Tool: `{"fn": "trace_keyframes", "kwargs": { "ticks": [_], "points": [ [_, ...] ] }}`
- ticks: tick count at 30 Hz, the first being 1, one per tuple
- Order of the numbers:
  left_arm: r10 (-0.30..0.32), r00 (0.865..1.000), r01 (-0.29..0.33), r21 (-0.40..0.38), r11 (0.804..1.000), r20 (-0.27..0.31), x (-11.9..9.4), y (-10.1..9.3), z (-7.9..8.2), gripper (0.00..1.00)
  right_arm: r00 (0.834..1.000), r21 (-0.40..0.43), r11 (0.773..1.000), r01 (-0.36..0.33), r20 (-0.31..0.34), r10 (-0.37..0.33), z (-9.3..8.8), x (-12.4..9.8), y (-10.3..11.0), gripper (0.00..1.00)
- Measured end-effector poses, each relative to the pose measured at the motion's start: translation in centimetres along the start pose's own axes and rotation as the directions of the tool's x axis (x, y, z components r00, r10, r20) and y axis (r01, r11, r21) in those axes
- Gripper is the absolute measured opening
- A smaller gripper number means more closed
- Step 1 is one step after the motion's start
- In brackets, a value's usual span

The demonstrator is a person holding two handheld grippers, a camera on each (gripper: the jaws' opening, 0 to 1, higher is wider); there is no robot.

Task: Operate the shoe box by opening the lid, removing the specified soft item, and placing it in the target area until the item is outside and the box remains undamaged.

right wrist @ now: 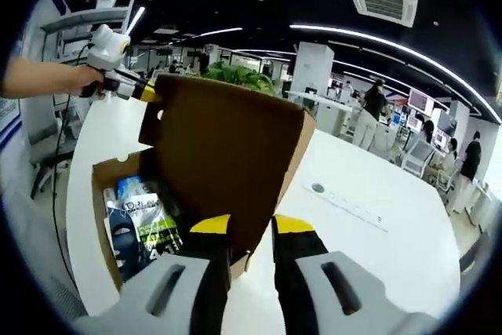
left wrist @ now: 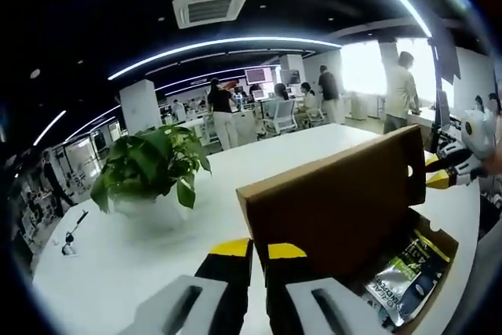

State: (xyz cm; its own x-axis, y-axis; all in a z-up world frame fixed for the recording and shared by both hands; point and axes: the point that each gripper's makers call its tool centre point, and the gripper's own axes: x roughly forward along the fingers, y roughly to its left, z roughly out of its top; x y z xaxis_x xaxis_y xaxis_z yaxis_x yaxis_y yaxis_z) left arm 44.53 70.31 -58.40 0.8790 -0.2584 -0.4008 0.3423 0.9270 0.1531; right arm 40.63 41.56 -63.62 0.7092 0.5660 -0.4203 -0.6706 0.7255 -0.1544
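Brown corrugated cardboard shoe box [left wrist: 441, 234], lid [left wrist: 337, 202] already swung up and standing near upright on its hinge edge. Step 1 (open) looks done. Steps 2–3 not started: soft item, a glossy foil-look pouch [left wrist: 408, 276], lying inside the box among other packs, not yet outside; target area not identifiable.

Left gripper [left wrist: 259, 250]: jaws narrow, yellow-tipped, pinching the lid's near edge at the corner. Right gripper [right wrist: 252, 225]: jaws narrow, lid's edge sitting btw them, contact not clear, so grip can't be confirmed. Seen from right gripper view, a person's hand [right wrist: 47, 76] on the left tool, tips at the lid's far top corner.

Materials/shapes:
- Lid: flat matte kraft board, thin raw edge, small oval notch near one side; no tears or creases seen.
- Box: shallow rect tray, fold-in flaps w/ cut-outs at rim.
- Pouch: black/silver/green print, crinkly, shiny highlights, likely slippery and floppy when lifted.
- Table [left wrist: 118, 272]: smooth white, wide, low glare.
- Potted plant [left wrist: 153, 162]: broad green leaves, white rounded pot, near the box, behind the lid.

Left to do, by judgement: free one gripper from lid, reach in, lift pouch out w/o dragging on the box wall.
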Motion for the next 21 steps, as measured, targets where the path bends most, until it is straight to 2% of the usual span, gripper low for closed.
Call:
{"fn": "trace_keyframes", "kwargs": {
  "ticks": [7,9,12,16,21],
  "points": [
    [-0.011,1.000,0.011,0.006,1.000,-0.023,1.3,0.4,0.0,0.05,0.998,0.035,0.999,0.011,-0.056,-0.009,-2.3,0.5,0.0,0.12],
    [-0.015,0.999,0.015,0.005,1.000,-0.028,1.6,0.4,-0.1,0.05,0.997,0.069,0.997,0.027,-0.075,-0.022,-2.9,0.6,-0.2,0.10],
    [-0.021,0.999,0.021,0.005,1.000,-0.038,2.2,0.6,-0.2,0.05,0.996,0.120,0.992,0.044,-0.080,-0.034,-3.3,0.8,-0.4,0.07],
    [-0.025,0.998,0.025,0.006,1.000,-0.052,3.0,0.7,-0.4,0.05,0.996,0.138,0.989,0.047,-0.076,-0.037,-3.4,1.2,-0.5,0.04],
    [-0.026,0.998,0.026,-0.004,1.000,-0.065,3.8,0.9,-0.7,0.05,0.997,0.123,0.991,0.047,-0.074,-0.038,-3.4,1.8,-0.5,0.03]
  ]
}}
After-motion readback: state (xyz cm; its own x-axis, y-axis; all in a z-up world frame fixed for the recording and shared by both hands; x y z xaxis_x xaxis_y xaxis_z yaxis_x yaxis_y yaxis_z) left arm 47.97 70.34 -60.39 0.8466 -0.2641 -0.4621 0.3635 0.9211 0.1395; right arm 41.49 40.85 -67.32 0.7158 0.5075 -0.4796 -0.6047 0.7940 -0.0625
